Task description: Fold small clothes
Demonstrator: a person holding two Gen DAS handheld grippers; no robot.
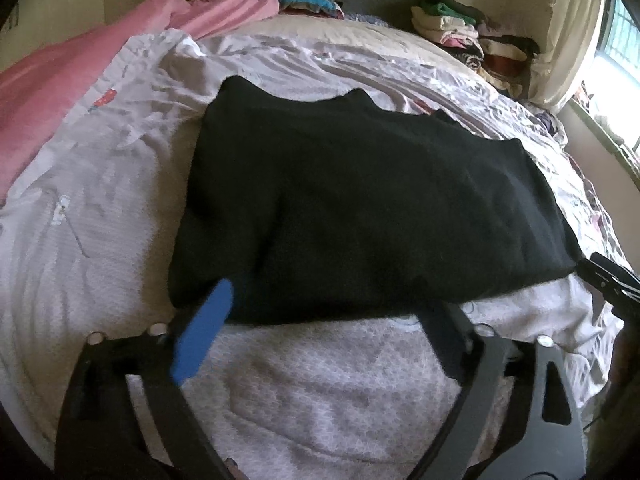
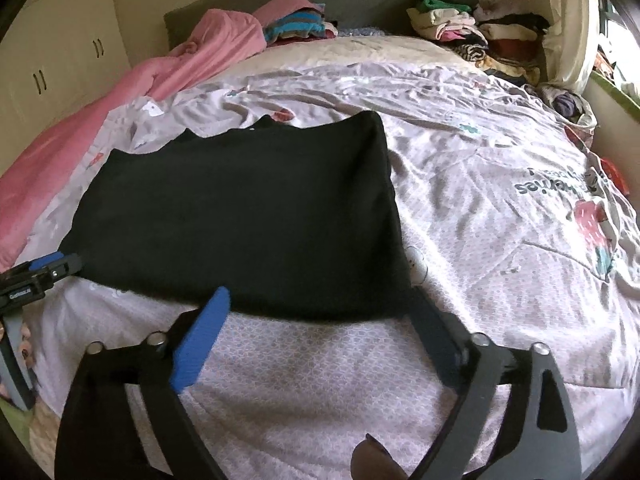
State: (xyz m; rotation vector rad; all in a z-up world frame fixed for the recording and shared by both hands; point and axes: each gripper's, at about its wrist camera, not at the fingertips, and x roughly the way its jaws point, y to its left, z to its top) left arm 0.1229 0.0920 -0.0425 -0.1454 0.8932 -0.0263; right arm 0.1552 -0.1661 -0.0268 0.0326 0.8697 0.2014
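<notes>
A black garment (image 1: 360, 208) lies flat on the bed, folded into a rough rectangle; it also shows in the right wrist view (image 2: 248, 216). My left gripper (image 1: 332, 312) is open, its blue-padded fingers (image 1: 204, 336) spread at the garment's near edge towards its left corner. My right gripper (image 2: 320, 308) is open, its fingers (image 2: 200, 340) spread at the near edge towards the right corner. Each gripper shows at the edge of the other's view: the right gripper (image 1: 608, 276) and the left gripper (image 2: 44, 268).
The bed carries a wrinkled white patterned sheet (image 2: 500, 208). A pink blanket (image 1: 60, 92) lies along the left side. Stacks of folded clothes (image 2: 472, 36) sit at the far right by the window, more (image 2: 296, 26) at the headboard. Cupboards (image 2: 48, 60) stand left.
</notes>
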